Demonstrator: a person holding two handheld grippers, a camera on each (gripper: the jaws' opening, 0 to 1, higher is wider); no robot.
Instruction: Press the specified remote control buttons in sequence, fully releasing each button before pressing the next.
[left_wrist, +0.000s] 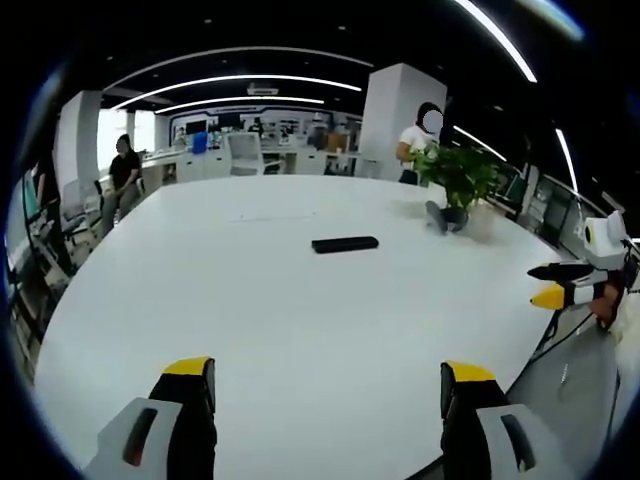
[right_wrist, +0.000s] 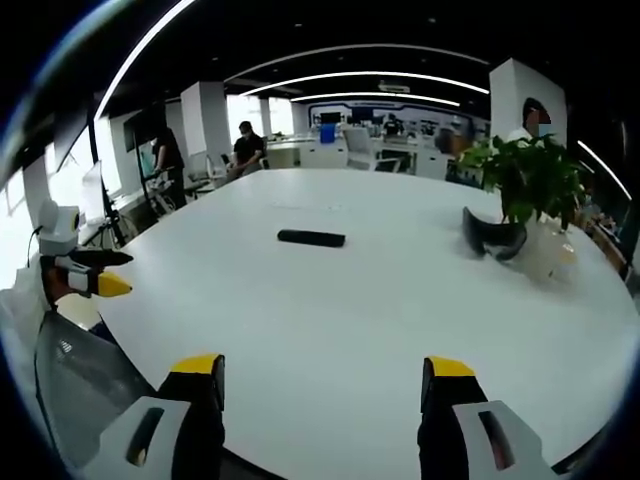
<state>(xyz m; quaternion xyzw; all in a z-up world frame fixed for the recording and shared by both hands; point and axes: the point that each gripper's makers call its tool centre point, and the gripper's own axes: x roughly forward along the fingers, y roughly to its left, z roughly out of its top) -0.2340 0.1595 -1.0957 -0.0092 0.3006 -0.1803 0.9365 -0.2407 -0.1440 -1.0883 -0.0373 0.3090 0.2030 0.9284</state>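
The left gripper (left_wrist: 328, 385) is held with its jaws spread wide over the near edge of the white table (left_wrist: 260, 300), nothing between them. The right gripper (right_wrist: 322, 380) is likewise held agape and empty. The black remote control (left_wrist: 344, 244) is seen lying flat mid-table (well ahead of both), near a potted plant (left_wrist: 458, 180).

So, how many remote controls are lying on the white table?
1. A slim black rectangular remote control lies flat near the middle of the large white table, left of the green potted plant. Nothing appears to hide another.
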